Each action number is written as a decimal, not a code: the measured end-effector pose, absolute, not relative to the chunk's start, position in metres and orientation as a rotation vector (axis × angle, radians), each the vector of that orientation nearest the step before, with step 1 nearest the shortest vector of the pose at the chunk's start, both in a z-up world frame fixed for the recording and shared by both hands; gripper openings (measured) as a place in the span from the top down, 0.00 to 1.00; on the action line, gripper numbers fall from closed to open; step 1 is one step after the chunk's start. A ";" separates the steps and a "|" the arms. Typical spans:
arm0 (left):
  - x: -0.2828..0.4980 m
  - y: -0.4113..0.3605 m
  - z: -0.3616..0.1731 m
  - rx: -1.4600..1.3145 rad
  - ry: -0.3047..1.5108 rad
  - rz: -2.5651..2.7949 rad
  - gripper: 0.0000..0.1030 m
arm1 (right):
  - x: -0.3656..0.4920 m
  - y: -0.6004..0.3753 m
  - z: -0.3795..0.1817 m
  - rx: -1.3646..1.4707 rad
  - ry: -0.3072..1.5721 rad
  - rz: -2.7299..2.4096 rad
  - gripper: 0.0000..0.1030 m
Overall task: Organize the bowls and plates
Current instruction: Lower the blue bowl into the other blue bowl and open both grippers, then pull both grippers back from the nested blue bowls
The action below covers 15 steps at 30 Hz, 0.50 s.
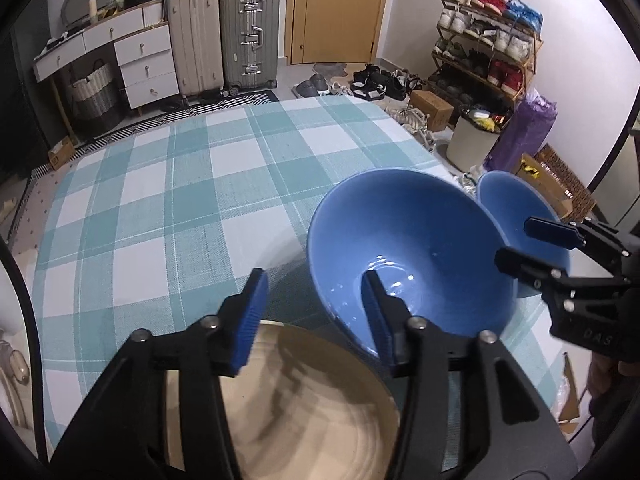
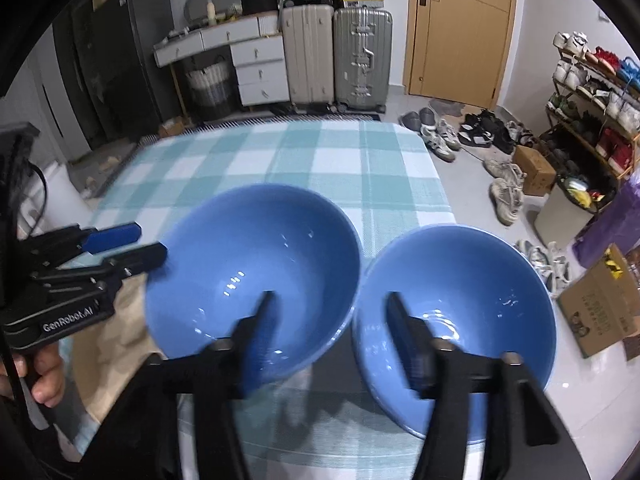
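Note:
Two blue bowls stand side by side on the checked tablecloth [image 1: 168, 184]. The left bowl [image 1: 408, 248] [image 2: 252, 268] is next to a beige wood-grain plate [image 1: 304, 408] [image 2: 108, 344]. The right bowl [image 2: 460, 320] [image 1: 508, 204] stands at the table's right edge. My left gripper [image 1: 316, 308] is open above the plate's far rim, its right finger over the left bowl. My right gripper [image 2: 332, 328] is open and straddles the gap between the two bowls, one finger over each. It also shows in the left wrist view [image 1: 520, 244]. The left gripper also shows in the right wrist view [image 2: 148, 246].
The table's far half shows bare cloth. Beyond it stand two suitcases [image 1: 224, 36], a white drawer unit [image 1: 144, 60] and a door [image 1: 336, 8]. Shoes, a shoe rack [image 1: 488, 48], a bin [image 1: 472, 140] and cardboard boxes [image 2: 600, 308] lie on the floor to the right.

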<state>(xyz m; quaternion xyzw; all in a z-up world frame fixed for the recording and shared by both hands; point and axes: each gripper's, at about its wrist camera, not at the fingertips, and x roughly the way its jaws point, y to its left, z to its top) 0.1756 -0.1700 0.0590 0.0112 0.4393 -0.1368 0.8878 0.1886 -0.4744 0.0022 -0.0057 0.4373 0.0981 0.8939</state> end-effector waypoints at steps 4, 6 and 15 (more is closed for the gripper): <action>0.166 -0.169 0.075 -0.002 0.867 -0.290 0.15 | 0.186 -0.482 0.013 0.018 0.889 0.185 0.15; 0.161 -0.172 0.081 -0.002 0.862 -0.297 0.12 | 0.184 -0.489 0.020 0.031 0.870 0.162 0.12; 0.136 -0.198 0.103 -0.052 0.860 -0.349 0.01 | 0.162 -0.528 0.056 0.108 0.790 0.121 0.04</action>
